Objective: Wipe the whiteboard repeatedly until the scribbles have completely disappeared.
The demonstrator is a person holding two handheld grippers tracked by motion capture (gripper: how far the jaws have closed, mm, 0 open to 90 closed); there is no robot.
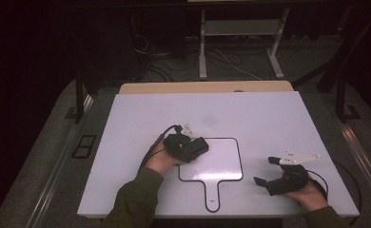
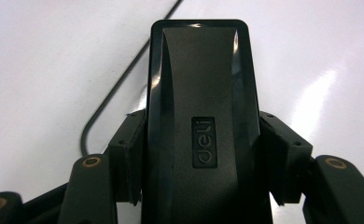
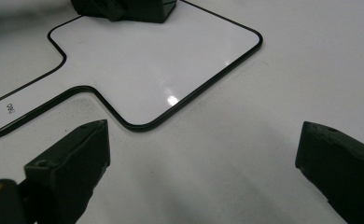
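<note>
while the left gripper (image 1: 198, 147) clamps its jaws on the sides of a black, glossy plastic block stamped "deli" (image 2: 201, 116), most likely a whiteboard eraser, the block sits lengthwise between them so its flat underside can face the board. in the high view it hangs over the upper left corner of the small white handheld whiteboard with a thin black rim and a short handle (image 1: 221, 161), which lies flat on the white table (image 1: 269, 114) with the handle pointing toward the person. whether the eraser touches the board cannot be told. holding it by its long sides looks meant to keep it square for wiping strokes. the right gripper (image 1: 264, 171) rests low on the table just right of the board, jaws spread wide and empty, apparently waiting, perhaps to steady the board if it slides.
</note>
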